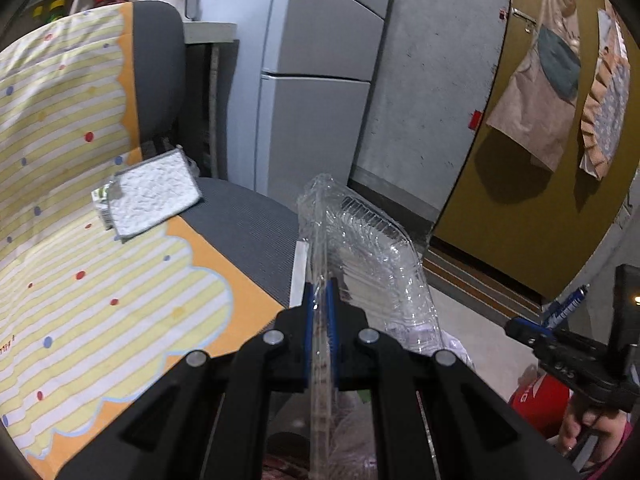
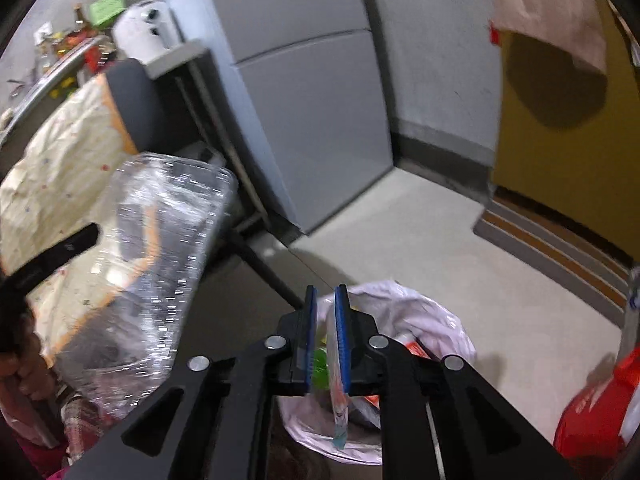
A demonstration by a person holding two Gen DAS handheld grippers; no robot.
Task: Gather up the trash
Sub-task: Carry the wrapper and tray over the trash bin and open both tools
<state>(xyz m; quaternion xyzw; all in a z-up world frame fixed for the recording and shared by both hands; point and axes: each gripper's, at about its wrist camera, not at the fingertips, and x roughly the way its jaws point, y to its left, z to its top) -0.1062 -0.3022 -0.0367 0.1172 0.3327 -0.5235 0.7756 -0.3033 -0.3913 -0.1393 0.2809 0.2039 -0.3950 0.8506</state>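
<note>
My left gripper point(image 1: 320, 300) is shut on the rim of a clear plastic food container point(image 1: 372, 248) and holds it in the air beside a chair. The same container point(image 2: 160, 240) shows blurred at the left of the right wrist view. My right gripper point(image 2: 326, 308) hangs over an open white trash bag point(image 2: 432, 320) on the floor, its jaws slightly apart. A thin wrapper point(image 2: 338, 404) lies against its right pad; whether it is pinched I cannot tell. The right gripper also shows at the right edge of the left wrist view point(image 1: 560, 316).
A grey chair point(image 1: 248, 216) carries a striped yellow cloth point(image 1: 80, 240) and a white quilted pad point(image 1: 152, 196). A grey fridge point(image 1: 316, 100) stands behind. A yellow door point(image 1: 532, 200) is at the right. A red bag point(image 2: 592, 416) sits on the floor.
</note>
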